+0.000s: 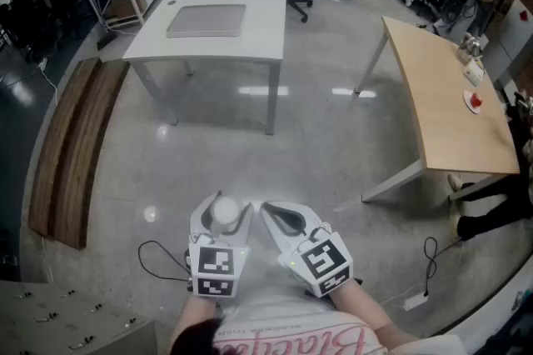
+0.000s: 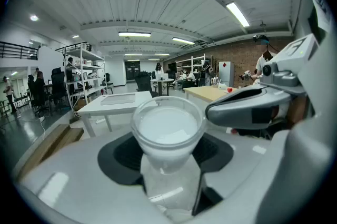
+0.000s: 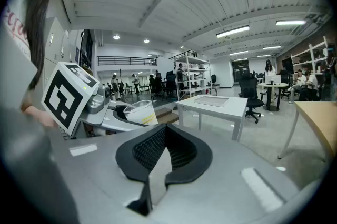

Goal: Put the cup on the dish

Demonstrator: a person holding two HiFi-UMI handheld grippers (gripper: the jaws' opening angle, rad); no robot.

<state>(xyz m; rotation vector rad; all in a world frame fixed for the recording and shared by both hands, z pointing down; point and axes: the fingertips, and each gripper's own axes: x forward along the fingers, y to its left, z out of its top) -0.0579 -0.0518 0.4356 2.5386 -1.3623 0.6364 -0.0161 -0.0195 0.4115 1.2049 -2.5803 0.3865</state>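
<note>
Cup upright in the left gripper
Mouth up and long axis near vertical, it is pinched at its sides between narrowly parted jaws, above the floor. The right gripper alongside has its jaws pressed together, empty.

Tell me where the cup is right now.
The cup is clamped in the left gripper, low and left of centre in the head view. It is held above the floor, close beside the shut right gripper.
</note>
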